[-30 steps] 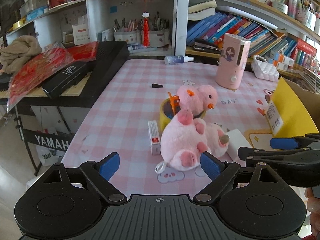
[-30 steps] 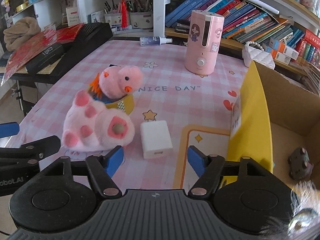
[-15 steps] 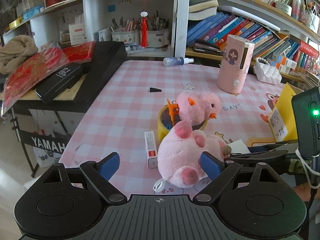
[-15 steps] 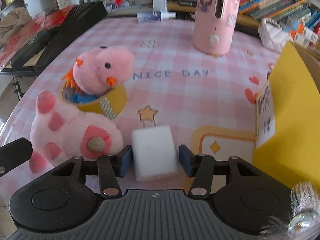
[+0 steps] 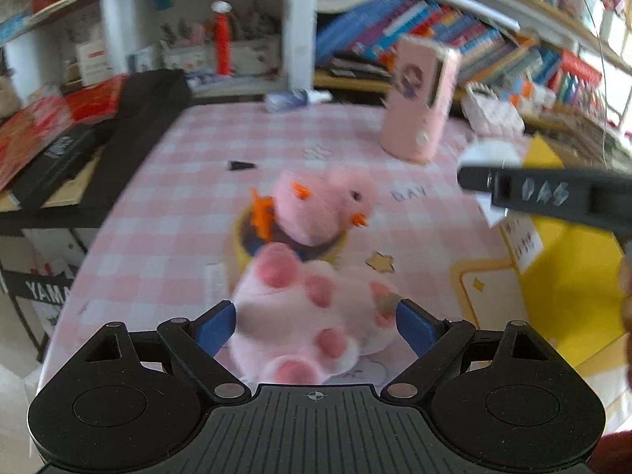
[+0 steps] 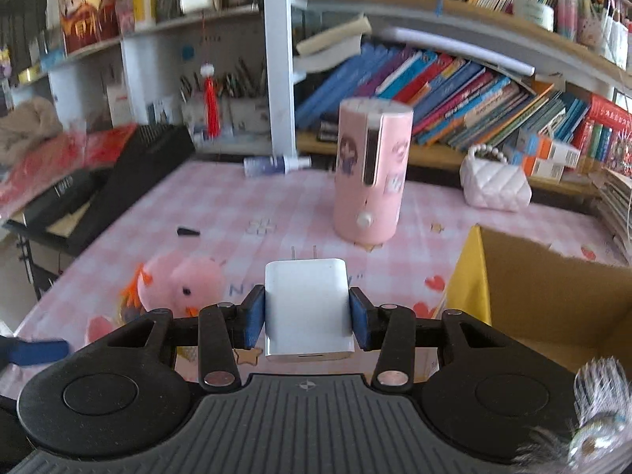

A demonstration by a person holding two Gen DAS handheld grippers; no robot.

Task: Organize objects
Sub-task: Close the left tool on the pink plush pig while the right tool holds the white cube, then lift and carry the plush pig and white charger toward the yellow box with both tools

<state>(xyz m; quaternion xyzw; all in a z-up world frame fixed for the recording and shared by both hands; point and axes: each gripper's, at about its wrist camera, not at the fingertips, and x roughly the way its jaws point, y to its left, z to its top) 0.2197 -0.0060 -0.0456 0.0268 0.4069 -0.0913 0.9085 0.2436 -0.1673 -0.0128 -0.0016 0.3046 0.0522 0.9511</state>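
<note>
In my left view the left gripper [image 5: 316, 326] stands wide, empty, its blue pads flanking the blurred pink plush [image 5: 304, 316] on the table, while my right gripper [image 6: 307, 316] clamps the white charger [image 6: 306, 308], lifted, prongs forward.

2 pink plush toys [image 5: 300, 316], 1 white charger [image 6: 307, 308], 1 tape roll [image 5: 245, 249], 1 cardboard box [image 6: 553, 288].
</note>
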